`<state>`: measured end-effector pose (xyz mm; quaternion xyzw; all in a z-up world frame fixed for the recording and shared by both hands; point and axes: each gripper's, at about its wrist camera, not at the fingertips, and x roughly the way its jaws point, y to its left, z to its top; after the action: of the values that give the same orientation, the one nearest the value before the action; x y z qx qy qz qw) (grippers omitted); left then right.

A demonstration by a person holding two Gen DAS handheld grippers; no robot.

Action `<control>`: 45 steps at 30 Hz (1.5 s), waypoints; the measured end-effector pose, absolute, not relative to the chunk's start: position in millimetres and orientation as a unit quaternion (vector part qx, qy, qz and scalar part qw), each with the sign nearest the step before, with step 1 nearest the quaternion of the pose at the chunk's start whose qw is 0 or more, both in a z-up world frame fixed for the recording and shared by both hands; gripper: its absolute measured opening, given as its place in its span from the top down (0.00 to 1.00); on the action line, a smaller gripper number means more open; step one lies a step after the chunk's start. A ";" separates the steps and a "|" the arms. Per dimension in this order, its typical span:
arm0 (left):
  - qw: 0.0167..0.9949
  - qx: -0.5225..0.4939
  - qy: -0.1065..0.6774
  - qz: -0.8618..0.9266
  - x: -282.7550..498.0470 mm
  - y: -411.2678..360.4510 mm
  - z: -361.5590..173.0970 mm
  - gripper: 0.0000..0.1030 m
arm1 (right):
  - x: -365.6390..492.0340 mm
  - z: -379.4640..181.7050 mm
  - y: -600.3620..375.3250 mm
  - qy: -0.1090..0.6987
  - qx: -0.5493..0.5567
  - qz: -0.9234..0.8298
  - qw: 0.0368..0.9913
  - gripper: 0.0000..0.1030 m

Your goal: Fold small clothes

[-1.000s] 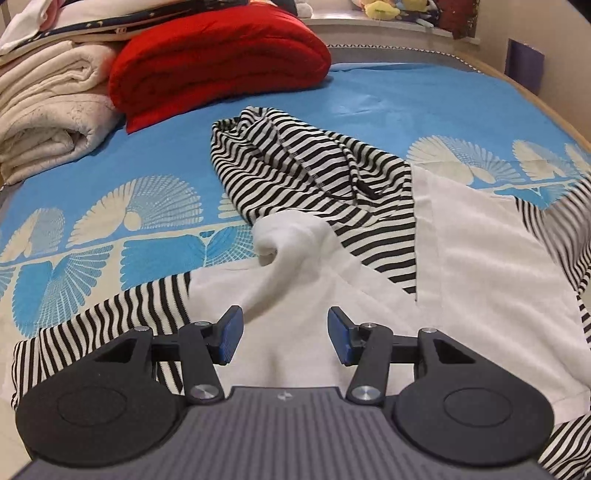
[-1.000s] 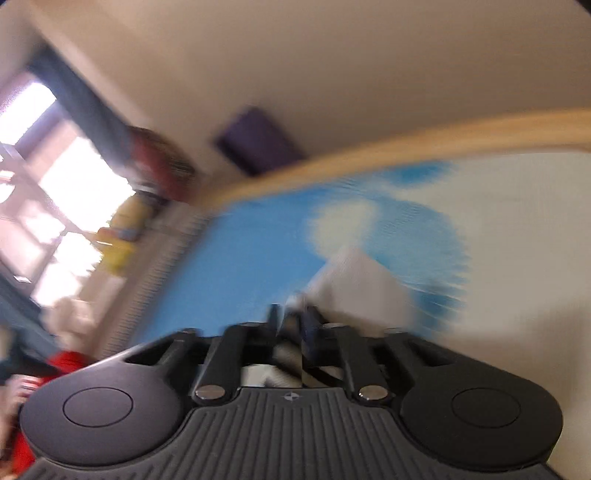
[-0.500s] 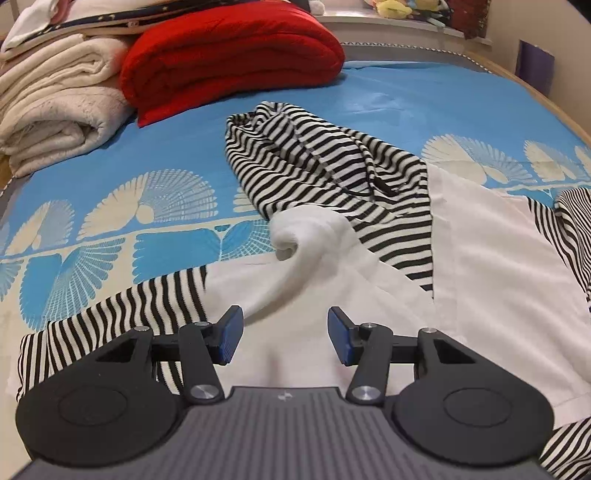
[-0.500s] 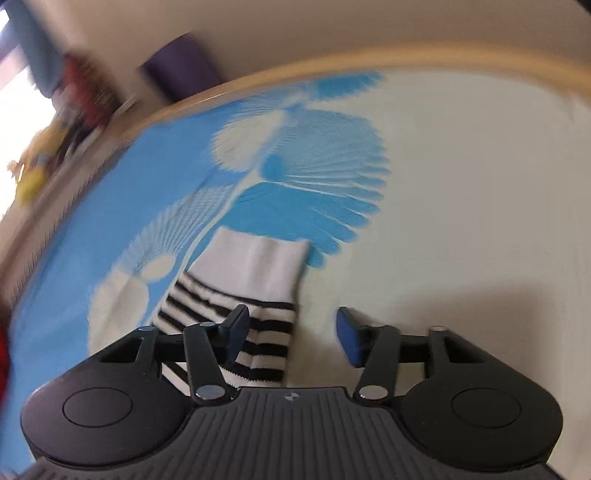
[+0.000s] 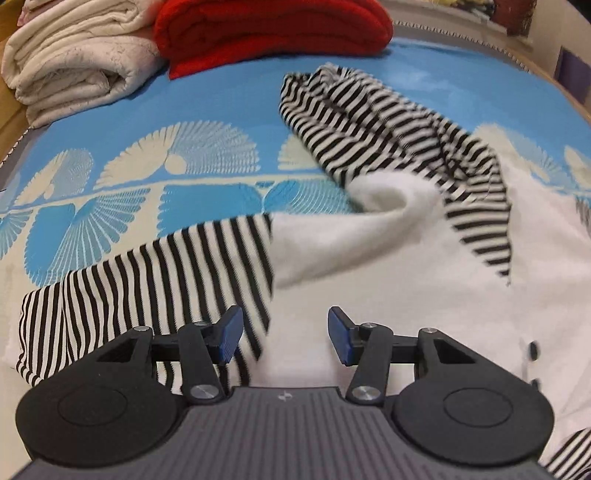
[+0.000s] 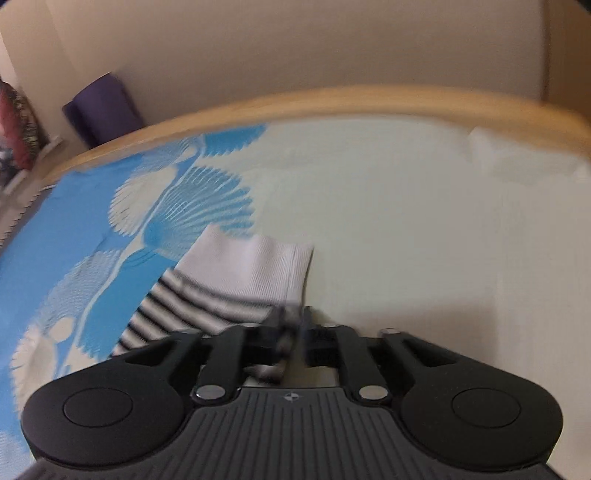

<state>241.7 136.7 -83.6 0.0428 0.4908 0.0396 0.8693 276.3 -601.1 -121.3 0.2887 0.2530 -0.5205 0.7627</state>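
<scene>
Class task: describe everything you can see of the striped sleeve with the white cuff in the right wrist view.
The black-and-white striped knit sleeve ends in a plain white ribbed cuff. It lies flat on the blue and cream fan-patterned bed sheet, cuff pointing away from the camera. Its near edge sits between the jaws of the right gripper, which are opening. The picture is blurred.

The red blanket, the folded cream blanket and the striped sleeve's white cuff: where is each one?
red blanket (image 5: 273, 33), left wrist view, on the middle of its top fold.
folded cream blanket (image 5: 74, 59), left wrist view, on its upper layer.
white cuff (image 6: 255, 266), right wrist view, on the ribbed end of the striped sleeve.
</scene>
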 end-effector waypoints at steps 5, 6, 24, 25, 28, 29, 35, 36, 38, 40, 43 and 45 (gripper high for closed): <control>0.840 0.020 0.538 0.062 246.9 166.7 -119.2 0.45 | 294.8 -95.6 -546.0 0.234 0.258 -0.454 0.820 0.59; 0.827 0.015 0.558 0.072 247.8 174.3 -127.2 0.46 | 307.5 -92.1 -530.1 0.240 0.259 -0.396 0.847 0.59; 0.897 -0.060 0.432 0.075 287.6 218.3 -80.6 0.36 | 421.5 -136.2 -323.0 0.387 -0.058 0.019 0.920 0.93; 0.898 -0.059 0.430 0.072 293.8 218.5 -85.2 0.35 | 417.3 -134.1 -325.4 0.376 -0.059 0.013 0.925 0.94; 0.894 -0.031 0.441 0.074 313.6 221.3 -107.6 0.27 | 411.0 -124.3 -355.4 0.351 -0.009 -0.057 0.935 0.94; 0.894 -0.015 0.443 0.072 314.8 219.5 -114.1 0.27 | 409.9 -125.2 -364.3 0.353 0.010 -0.072 0.933 0.94; 0.862 0.070 0.488 0.117 315.2 240.6 -146.6 1.00 | 401.7 -146.1 -366.6 0.374 0.000 -0.066 0.925 0.88; 0.848 0.086 0.496 0.164 314.9 252.3 -149.2 1.00 | 402.6 -145.9 -366.6 0.374 0.009 -0.070 0.925 0.84; 0.819 0.123 0.508 0.237 311.9 271.3 -155.7 1.00 | 404.0 -142.2 -368.1 0.374 0.037 -0.070 0.924 0.65; 0.835 0.054 0.502 0.221 303.7 283.4 -141.9 1.00 | 403.4 -136.8 -367.5 0.375 0.053 -0.078 0.922 0.54; 0.889 -0.008 0.452 0.079 301.5 260.5 -112.3 0.78 | 394.8 -117.7 -365.9 0.360 0.053 -0.095 0.927 0.53; 0.909 -0.029 0.415 0.033 302.7 245.7 -105.8 0.25 | 381.7 -98.7 -369.0 0.356 0.073 -0.103 0.926 0.53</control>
<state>302.7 245.7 -105.8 -0.0294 0.4149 0.0327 0.9088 381.7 -369.0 -98.7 0.0733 0.3558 -0.1033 0.9259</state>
